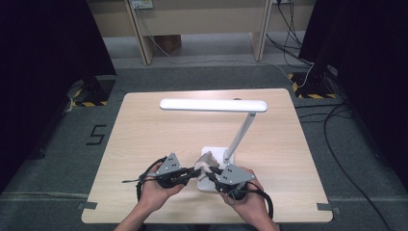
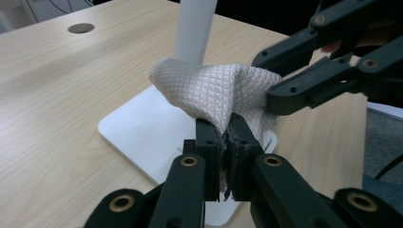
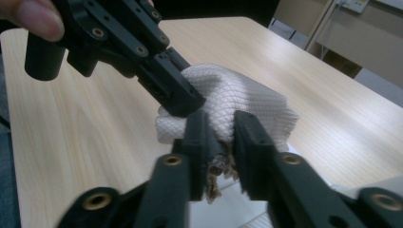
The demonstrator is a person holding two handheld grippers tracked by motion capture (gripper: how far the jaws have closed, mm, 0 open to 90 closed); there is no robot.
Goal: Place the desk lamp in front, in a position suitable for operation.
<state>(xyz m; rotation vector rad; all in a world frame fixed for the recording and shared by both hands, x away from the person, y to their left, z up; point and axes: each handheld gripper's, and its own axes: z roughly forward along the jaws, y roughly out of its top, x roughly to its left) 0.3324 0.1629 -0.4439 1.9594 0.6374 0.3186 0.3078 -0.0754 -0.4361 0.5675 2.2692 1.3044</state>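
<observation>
Two grippers meet at one cloth (image 2: 216, 92), bunched above the near edge of the lamp base (image 2: 142, 137). The left gripper (image 2: 223, 142) is clenched on a fold of it, pads pressed tight. The right gripper (image 3: 219, 137) has cloth between its jaws, but they stand apart and the frayed edge hangs loose there; no firm grip is evident.

Risk: with a single clamp, a pull by the left hand could slip the cloth from the right jaws and drop it onto the base. A drag toward the lamp post (image 2: 195, 28) could snag the cloth or tip the lamp.

Clearance: the table (image 1: 144, 144) left of the base is bare. The table's near edge lies just behind both hands.
</observation>
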